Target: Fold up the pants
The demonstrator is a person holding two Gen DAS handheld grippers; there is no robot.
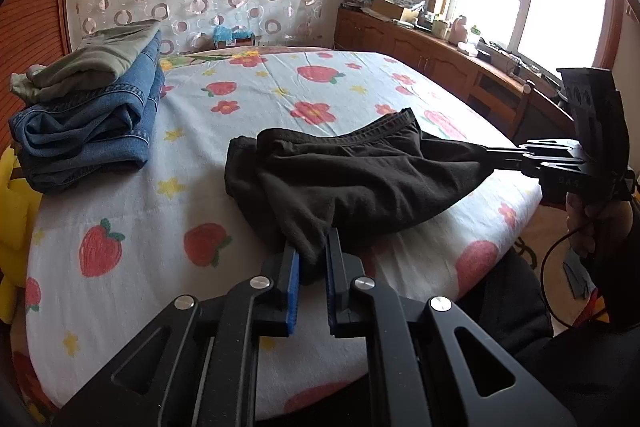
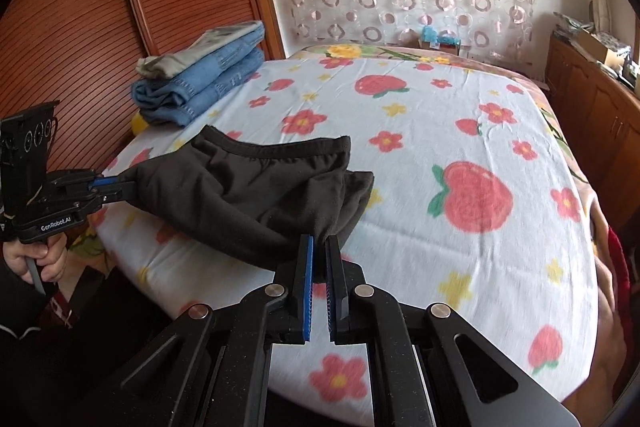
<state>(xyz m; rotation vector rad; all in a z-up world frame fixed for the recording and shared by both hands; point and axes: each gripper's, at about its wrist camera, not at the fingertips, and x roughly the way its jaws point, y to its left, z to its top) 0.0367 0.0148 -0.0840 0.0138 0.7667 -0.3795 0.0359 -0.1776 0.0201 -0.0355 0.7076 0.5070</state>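
Black pants (image 1: 352, 179) held stretched above the near edge of a strawberry-print bed sheet (image 1: 248, 99).
Left gripper (image 1: 312, 259) and right gripper (image 2: 320, 259), jaws nearly closed, each pinch one end; the left gripper's body reads "GenRobot.AI".

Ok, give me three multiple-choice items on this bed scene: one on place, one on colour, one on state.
1. Where is the folded stack of jeans?
A. on the bed's left side by the wooden panel
B. on the floor
C. on the window cabinet

2. What colour are the pants being held?
A. red
B. black
C. white

3. How do the left tongs and right tongs stand?
A. both open
B. one open
C. both shut on the pants

Answers: A, the stack sits there; B, dark fabric; C, cloth pinched in each.
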